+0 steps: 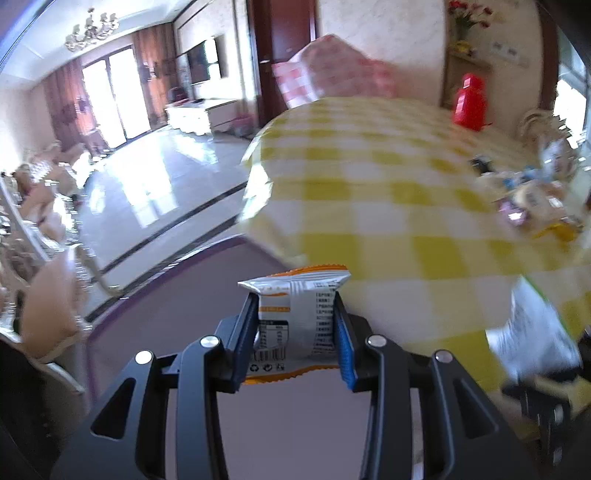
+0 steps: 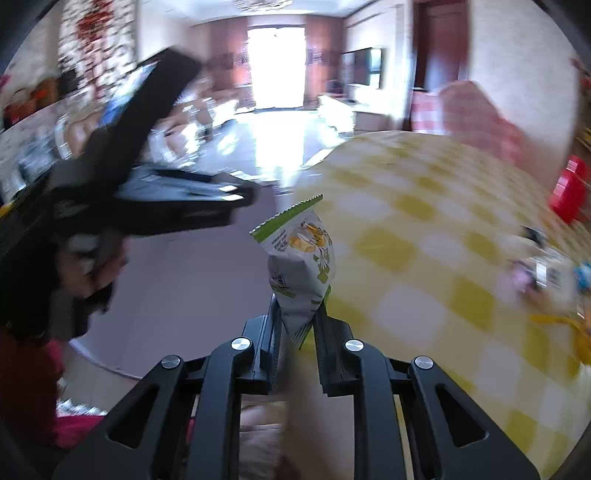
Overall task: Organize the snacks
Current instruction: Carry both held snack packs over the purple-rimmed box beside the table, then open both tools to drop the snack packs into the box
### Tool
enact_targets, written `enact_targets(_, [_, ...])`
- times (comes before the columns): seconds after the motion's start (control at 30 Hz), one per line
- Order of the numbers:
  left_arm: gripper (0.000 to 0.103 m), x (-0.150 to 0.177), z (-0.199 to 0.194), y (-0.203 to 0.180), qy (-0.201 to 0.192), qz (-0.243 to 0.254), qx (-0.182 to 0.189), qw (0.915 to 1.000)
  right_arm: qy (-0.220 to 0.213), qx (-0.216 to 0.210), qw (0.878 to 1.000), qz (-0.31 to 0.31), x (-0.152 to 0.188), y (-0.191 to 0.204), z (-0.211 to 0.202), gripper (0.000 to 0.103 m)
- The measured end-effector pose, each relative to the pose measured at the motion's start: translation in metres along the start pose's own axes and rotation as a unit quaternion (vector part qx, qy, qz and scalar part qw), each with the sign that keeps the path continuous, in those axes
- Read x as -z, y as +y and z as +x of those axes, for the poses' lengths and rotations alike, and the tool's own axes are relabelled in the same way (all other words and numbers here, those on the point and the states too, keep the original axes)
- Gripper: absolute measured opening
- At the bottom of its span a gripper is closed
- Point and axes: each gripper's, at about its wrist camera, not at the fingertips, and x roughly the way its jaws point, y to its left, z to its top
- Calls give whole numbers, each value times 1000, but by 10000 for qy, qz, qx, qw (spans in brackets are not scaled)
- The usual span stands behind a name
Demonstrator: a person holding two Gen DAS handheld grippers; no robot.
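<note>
the left gripper [image 1: 295,328] has its fingers clamped across an orange-and-white snack packet [image 1: 295,314], held off the near left edge of the checked surface [image 1: 388,192]. the right gripper [image 2: 297,325] pinches the lower corner of a green-and-white snack bag [image 2: 301,266]. both look light, crinkly and slippery; mid-body holds seem safest.

A yellow-and-white checked tablecloth [image 1: 388,192] covers the table. A red container [image 1: 469,101] stands at its far edge, by a chair with a pink checked cover [image 1: 332,70]. Beyond lie a glossy floor [image 1: 159,184], curtains [image 1: 64,107], a television [image 1: 201,61] and a chandelier [image 1: 92,31].
</note>
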Motion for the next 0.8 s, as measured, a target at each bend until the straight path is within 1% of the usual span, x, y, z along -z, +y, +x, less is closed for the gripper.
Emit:
enact_targets(0.1, [40, 2, 7, 19, 234, 74, -388, 9989, 168, -496, 9979, -384, -3, 31, 13, 18])
enact_targets(0.13, [44, 2, 10, 23, 317, 120, -518, 9981, 231, -661, 9962, -519, -3, 40, 17, 18])
enact_targets(0.17, [51, 2, 12, 28, 358, 79, -712, 9968, 262, -694, 9950, -662, -2, 48, 19, 23])
enact_targets(0.2, [72, 2, 10, 35, 316, -58, -877, 9956, 264, -668, 9945, -760, -2, 54, 19, 38])
enact_targets(0.23, [87, 1, 7, 40, 242, -194, -990, 9946, 182, -605, 9947, -812, -1, 54, 15, 48])
enact_targets(0.27, [88, -1, 4, 42, 175, -286, -1032, 9941, 80, -518, 9954, -796, -1, 51, 11, 63])
enact_targets(0.3, [89, -3, 0, 44, 111, -396, -1041, 9937, -98, -314, 9971, -680, -1, 42, 2, 67])
enact_targets(0.33, [93, -5, -6, 43, 19, -526, -976, 9938, -188, -179, 9982, -536, -2, 29, -3, 67])
enact_targets(0.37, [95, -7, -12, 40, -130, -617, -845, 9944, -241, -90, 9989, -395, -1, 19, -8, 67])
enact_targets(0.4, [97, -8, -17, 36, -264, -678, -730, 9947, -344, 115, 9993, -113, 0, -1, -17, 68])
enact_targets(0.47, [99, -11, -31, 14, -581, -705, -335, 9953, -493, 508, 9968, 375, 5, -35, -31, 71])
enact_targets(0.5, [100, -12, -36, 6, -660, -661, -198, 9954, -542, 693, 9941, 636, 8, -54, -38, 73])
enact_targets(0.53, [101, -13, -41, -11, -773, -579, 64, 9953, -590, 991, 9878, 1047, 15, -82, -49, 74])
enact_targets(0.57, [101, -14, -45, -25, -830, -518, 295, 9948, -612, 1300, 9801, 1372, 22, -104, -58, 76])
enact_targets(0.6, [101, -16, -44, -47, -852, -434, 658, 9932, -608, 1659, 9697, 1684, 31, -127, -68, 77])
enact_targets(0.63, [101, -18, -42, -61, -828, -381, 880, 9919, -603, 1934, 9603, 1920, 39, -143, -76, 77])
enact_targets(0.67, [101, -18, -40, -81, -749, -293, 1180, 9898, -601, 2343, 9448, 2212, 47, -166, -86, 77])
enact_targets(0.7, [101, -20, -36, -100, -630, -183, 1458, 9871, -608, 2549, 9361, 2347, 53, -179, -92, 77])
enact_targets(0.73, [101, -23, -32, -127, -477, -17, 1803, 9825, -643, 2861, 9210, 2564, 62, -201, -103, 77])
enact_targets(0.8, [101, -28, -26, -163, -352, 150, 2159, 9757, -639, 3218, 8982, 2925, 75, -234, -116, 77])
